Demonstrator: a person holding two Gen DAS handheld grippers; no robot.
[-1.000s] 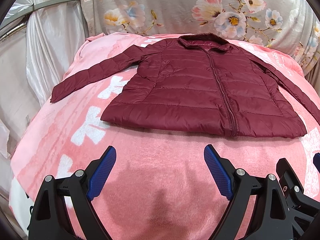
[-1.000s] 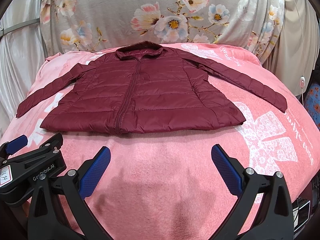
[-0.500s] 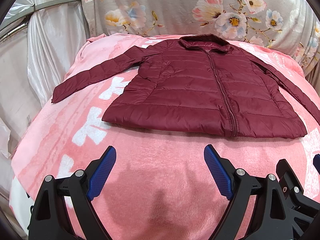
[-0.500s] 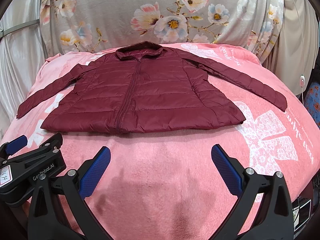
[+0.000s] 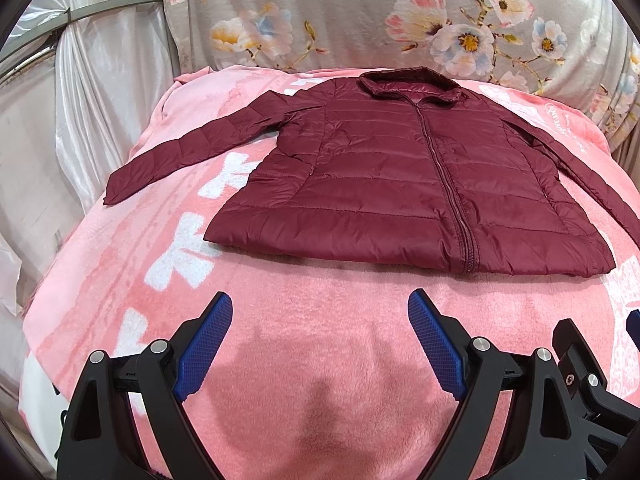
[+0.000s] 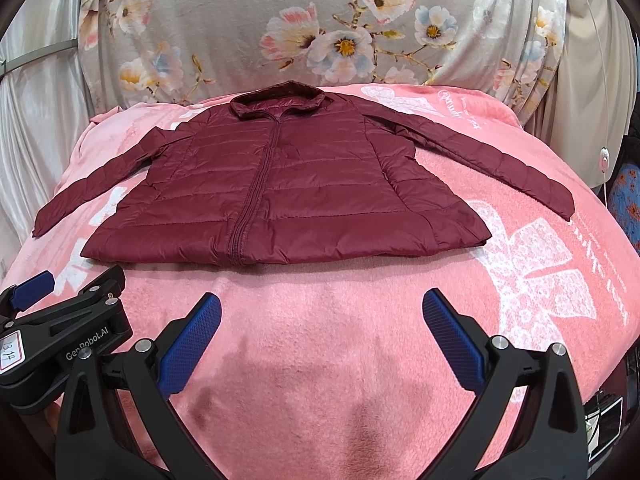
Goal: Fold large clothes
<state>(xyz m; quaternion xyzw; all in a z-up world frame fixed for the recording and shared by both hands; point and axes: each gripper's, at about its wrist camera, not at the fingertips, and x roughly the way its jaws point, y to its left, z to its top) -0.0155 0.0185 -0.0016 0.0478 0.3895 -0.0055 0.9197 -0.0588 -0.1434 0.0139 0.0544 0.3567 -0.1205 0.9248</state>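
Note:
A maroon quilted jacket lies flat and zipped on a pink blanket, collar at the far side and both sleeves spread outward. My left gripper hovers open over the blanket just short of the jacket's hem, nothing between its blue pads. My right gripper is open too, near the hem's middle, and empty. In the right wrist view the left gripper's black body shows at the lower left. The right sleeve's end runs out of the left wrist view.
A floral cloth covers the backrest behind the blanket. Pale curtain fabric hangs at the left. A white cord with a round switch hangs at the right edge, beside a dark patterned item.
Both gripper views have shifted very slightly, so the jacket sits a touch lower in each frame. The jacket has not moved and both grippers stay open.

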